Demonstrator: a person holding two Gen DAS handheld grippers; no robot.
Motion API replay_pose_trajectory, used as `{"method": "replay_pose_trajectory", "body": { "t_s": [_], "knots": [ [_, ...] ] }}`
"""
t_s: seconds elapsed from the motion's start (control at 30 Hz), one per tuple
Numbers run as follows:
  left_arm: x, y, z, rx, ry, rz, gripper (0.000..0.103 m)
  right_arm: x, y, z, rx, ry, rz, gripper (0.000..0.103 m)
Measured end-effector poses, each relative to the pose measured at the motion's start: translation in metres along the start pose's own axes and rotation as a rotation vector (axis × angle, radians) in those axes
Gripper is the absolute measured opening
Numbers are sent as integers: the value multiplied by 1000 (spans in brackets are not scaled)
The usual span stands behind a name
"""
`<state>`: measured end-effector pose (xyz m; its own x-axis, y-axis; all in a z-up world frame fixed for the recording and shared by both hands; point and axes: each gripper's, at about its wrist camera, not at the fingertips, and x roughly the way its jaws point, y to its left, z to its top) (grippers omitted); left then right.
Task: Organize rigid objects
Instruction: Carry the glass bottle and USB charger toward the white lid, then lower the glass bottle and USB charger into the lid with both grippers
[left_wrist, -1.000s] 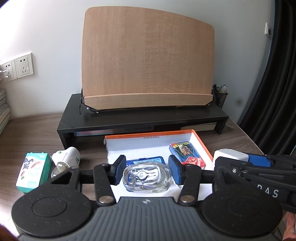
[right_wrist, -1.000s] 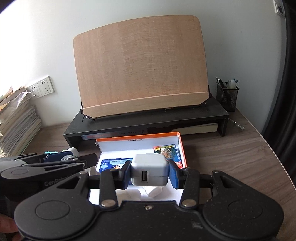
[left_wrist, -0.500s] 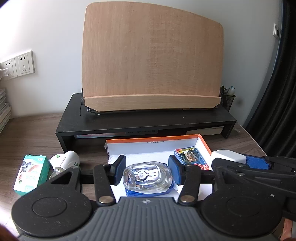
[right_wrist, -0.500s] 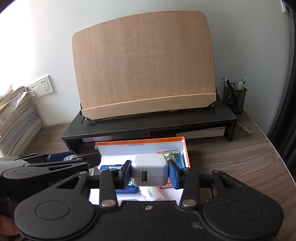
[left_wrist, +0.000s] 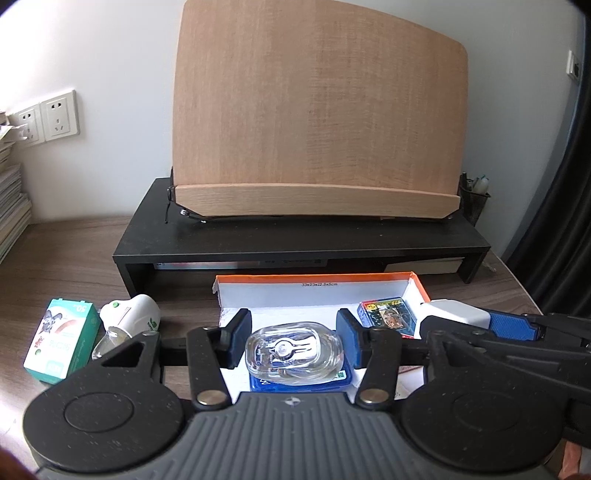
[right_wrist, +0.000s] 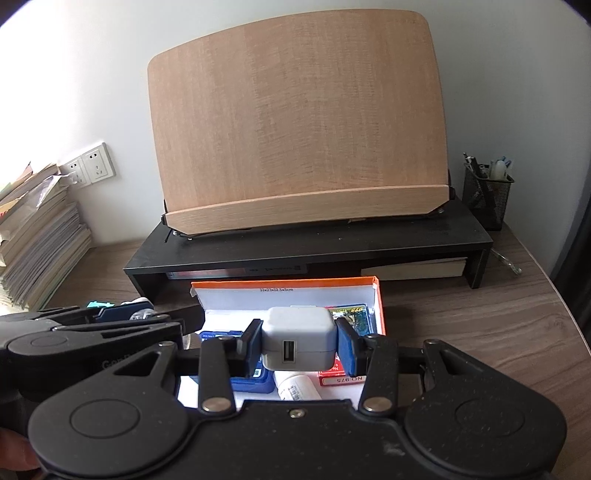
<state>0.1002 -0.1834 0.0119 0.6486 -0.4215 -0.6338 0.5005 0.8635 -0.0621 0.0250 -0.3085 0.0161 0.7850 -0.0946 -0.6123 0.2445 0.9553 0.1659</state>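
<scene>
My left gripper (left_wrist: 293, 341) is shut on a clear glass bottle (left_wrist: 293, 350), held above the near part of the orange-rimmed white box (left_wrist: 314, 290). My right gripper (right_wrist: 298, 341) is shut on a white USB charger (right_wrist: 297, 338), also over the box (right_wrist: 288, 284). In the box lie a blue case (left_wrist: 299, 384), a pack of playing cards (left_wrist: 386, 317) and a white tube (right_wrist: 295, 386). The right gripper shows at the right of the left wrist view (left_wrist: 454, 314) with the charger in it.
A black monitor riser (left_wrist: 295, 243) with a wooden book stand (left_wrist: 317, 110) stands behind the box. A green-white carton (left_wrist: 61, 345) and a white plug-in device (left_wrist: 129, 317) lie at the left. A mesh pen holder (right_wrist: 485, 199) stands at the right, stacked books (right_wrist: 37, 236) at the left.
Both grippers have drawn back and risen a little with their objects still held; the box and riser now look farther away and lower in both views.
</scene>
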Motion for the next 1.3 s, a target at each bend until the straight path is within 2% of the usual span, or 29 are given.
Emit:
{"method": "replay_pose_trajectory", "body": {
  "t_s": [0.33,0.9,1.3],
  "knots": [
    [-2,-4,-2,-27,4,46,51,4,-5,2,-14,5,41,51],
    [12,7,6,14,19,-51,51,4,7,3,55,-3,-69,51],
    [27,16,10,30,45,-75,51,18,15,3,74,15,-105,51]
  ]
}}
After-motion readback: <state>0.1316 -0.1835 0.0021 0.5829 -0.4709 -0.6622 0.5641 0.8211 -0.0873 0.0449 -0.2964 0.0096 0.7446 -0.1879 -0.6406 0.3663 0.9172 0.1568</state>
